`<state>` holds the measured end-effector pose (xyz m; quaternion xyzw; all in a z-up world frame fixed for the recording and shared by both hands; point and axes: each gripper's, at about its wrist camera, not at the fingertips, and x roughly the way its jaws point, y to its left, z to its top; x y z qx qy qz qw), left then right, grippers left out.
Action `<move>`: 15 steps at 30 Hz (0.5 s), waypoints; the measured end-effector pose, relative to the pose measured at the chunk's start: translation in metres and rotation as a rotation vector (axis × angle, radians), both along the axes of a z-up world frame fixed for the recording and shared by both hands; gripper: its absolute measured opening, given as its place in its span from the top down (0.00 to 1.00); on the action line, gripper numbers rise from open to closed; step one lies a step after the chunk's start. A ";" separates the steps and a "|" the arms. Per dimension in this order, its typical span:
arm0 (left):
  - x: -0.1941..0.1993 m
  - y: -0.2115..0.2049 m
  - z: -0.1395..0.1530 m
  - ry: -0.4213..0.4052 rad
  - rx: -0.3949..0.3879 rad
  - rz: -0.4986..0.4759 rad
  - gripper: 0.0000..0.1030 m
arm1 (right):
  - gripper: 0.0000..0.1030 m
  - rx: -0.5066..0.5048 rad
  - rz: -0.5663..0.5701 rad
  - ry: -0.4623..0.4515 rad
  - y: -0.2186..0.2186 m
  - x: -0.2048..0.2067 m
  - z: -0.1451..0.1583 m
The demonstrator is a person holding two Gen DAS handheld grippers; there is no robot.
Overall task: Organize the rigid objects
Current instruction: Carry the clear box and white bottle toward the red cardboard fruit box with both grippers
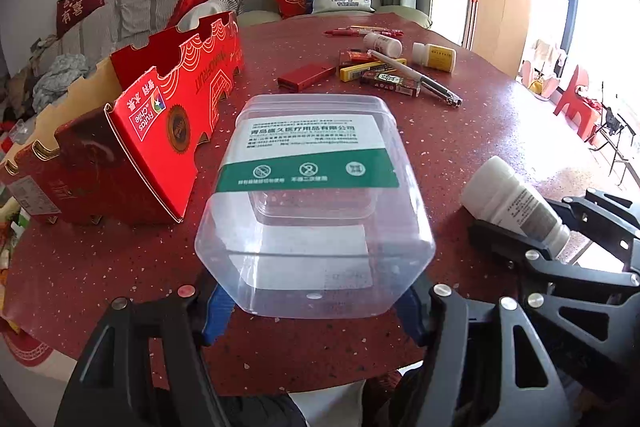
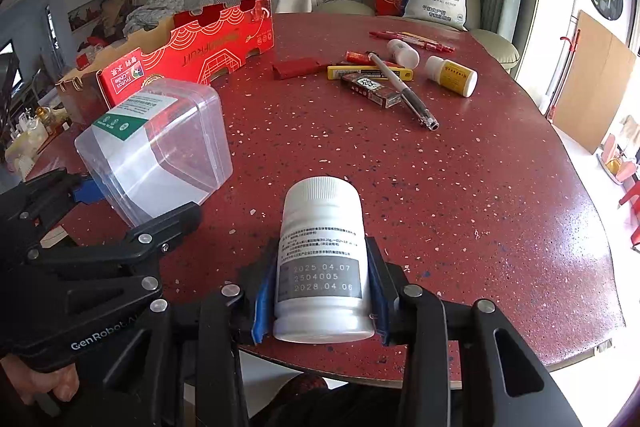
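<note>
Left claw [image 1: 312, 311] squeezes the big clear tub [image 1: 316, 203], tipped forward above the red table [image 1: 480, 147], right beside the red box [image 1: 160, 131]. Right claw [image 2: 322, 291] squeezes the small white bottle [image 2: 322, 259], cap pointing away, just to the tub's right. I think the bottle goes into the tub.

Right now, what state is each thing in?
Left gripper: shut on the clear tub.
Clear tub: held tilted, no lid, empty.
Right gripper: shut on the white bottle.
White bottle: capped, held.
Red box: open on the table.
Yellow bottle: lying on its side.
</note>
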<state>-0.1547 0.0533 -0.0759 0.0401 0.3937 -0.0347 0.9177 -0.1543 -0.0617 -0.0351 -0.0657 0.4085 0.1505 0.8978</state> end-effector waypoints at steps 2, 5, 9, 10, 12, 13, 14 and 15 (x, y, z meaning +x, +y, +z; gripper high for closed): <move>-0.003 -0.002 0.003 -0.004 0.004 0.002 0.32 | 0.60 0.002 -0.005 -0.005 -0.001 0.000 0.001; -0.006 0.000 0.010 -0.002 0.001 0.006 0.32 | 0.60 0.003 -0.008 -0.008 -0.001 -0.001 0.003; -0.005 0.003 0.031 -0.020 0.010 0.011 0.32 | 0.60 0.011 -0.010 -0.021 -0.001 -0.003 0.009; -0.008 0.002 0.035 -0.032 0.008 0.007 0.32 | 0.60 0.013 -0.010 -0.028 -0.001 -0.004 0.012; -0.012 0.000 0.043 -0.050 0.014 -0.001 0.32 | 0.60 0.015 -0.010 -0.041 -0.001 -0.007 0.019; -0.015 0.000 0.046 -0.057 0.016 -0.003 0.32 | 0.60 0.017 -0.009 -0.049 -0.001 -0.008 0.022; -0.016 0.000 0.049 -0.062 0.014 -0.005 0.32 | 0.60 0.019 -0.008 -0.058 0.000 -0.010 0.026; -0.017 0.001 0.052 -0.064 0.013 -0.004 0.32 | 0.60 0.018 -0.006 -0.067 0.000 -0.011 0.029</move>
